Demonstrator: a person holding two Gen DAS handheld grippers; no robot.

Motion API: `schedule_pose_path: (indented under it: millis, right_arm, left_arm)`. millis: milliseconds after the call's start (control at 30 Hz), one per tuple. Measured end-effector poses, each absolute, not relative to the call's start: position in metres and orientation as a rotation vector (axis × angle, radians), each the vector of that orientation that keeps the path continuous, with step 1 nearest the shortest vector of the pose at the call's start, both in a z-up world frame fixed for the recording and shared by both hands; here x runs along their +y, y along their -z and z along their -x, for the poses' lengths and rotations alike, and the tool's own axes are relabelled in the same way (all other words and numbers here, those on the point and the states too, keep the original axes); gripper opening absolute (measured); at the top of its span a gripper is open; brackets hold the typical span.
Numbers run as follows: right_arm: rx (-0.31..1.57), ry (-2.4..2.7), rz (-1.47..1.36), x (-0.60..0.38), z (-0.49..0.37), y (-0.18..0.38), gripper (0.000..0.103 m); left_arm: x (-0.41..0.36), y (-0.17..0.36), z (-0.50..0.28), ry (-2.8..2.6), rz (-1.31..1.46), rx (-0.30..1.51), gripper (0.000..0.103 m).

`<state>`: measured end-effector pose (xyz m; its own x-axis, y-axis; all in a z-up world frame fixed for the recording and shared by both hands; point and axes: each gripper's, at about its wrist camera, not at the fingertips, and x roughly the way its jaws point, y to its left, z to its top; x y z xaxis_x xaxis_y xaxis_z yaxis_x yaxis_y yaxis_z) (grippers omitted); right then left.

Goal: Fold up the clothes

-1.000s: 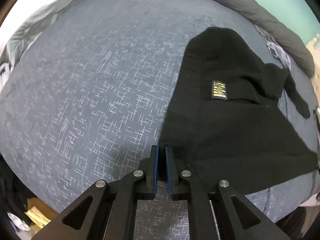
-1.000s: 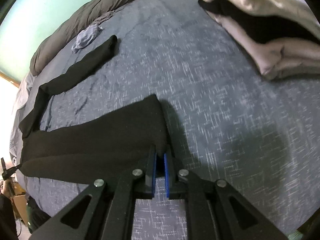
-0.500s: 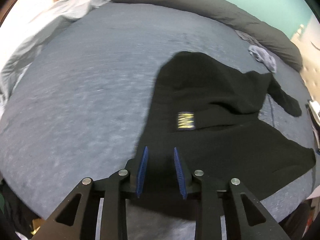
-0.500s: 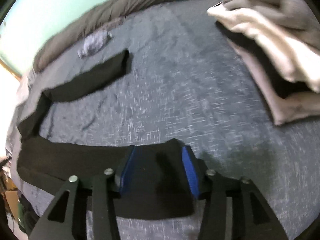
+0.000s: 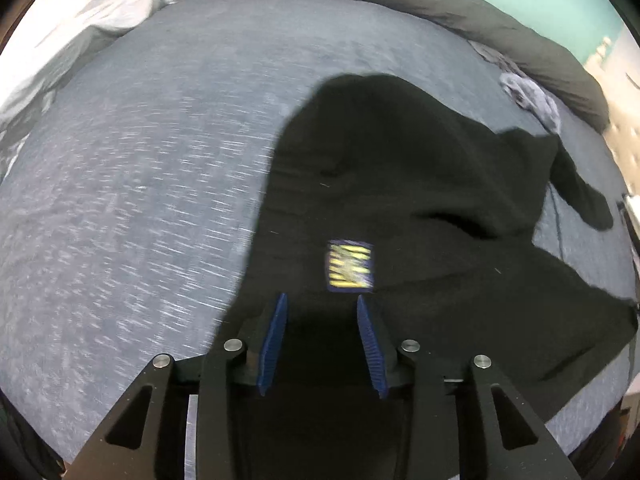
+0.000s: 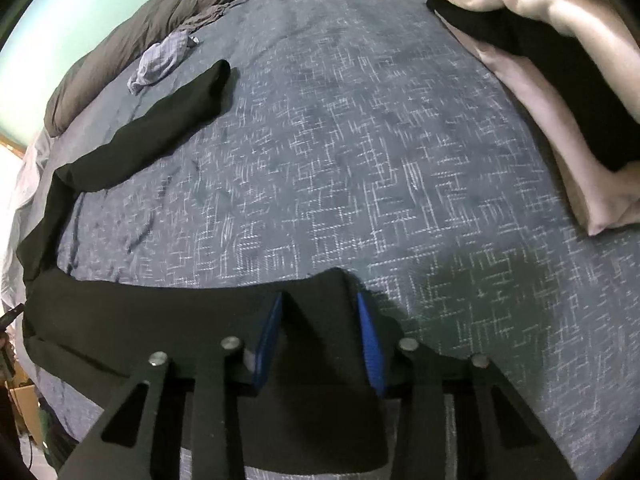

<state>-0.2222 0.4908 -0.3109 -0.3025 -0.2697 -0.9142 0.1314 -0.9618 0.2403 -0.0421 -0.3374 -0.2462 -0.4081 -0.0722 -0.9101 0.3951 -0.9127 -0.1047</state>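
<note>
Both grippers, left (image 5: 320, 300) and right (image 6: 318, 298), now stand spread wide and hold nothing, where a second ago each was pinched on the black garment (image 5: 400, 184); it lies released on the blue patterned bedspread (image 6: 360, 140), beneath both; its yellow label (image 5: 351, 266) sits nearer the left fingers.

The left gripper (image 5: 320, 304) hangs low with its blue-padded fingers (image 5: 274, 336) spread wide — nothing between them; the right gripper (image 6: 318, 304) is likewise parted and empty-handed.
</note>
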Motion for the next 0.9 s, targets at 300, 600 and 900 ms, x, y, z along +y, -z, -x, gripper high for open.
schedule_pose_path:
  millis: [300, 600, 900]
  right_arm:
    - [-0.18, 2.35, -1.642, 0.487, 0.222, 0.308, 0.013]
    - [-0.202, 2.344, -1.654, 0.488, 0.217, 0.312, 0.013]
    - [-0.21, 2.341, -1.65, 0.487, 0.216, 0.312, 0.013]
  left_arm:
    - [-0.376, 0.254, 0.028, 2.287, -1.518, 0.564, 0.046]
    - [-0.375, 0.256, 0.013, 2.318, -1.523, 0.655, 0.045]
    - [-0.372, 0.251, 0.0, 2.368, -1.497, 0.781, 0.035]
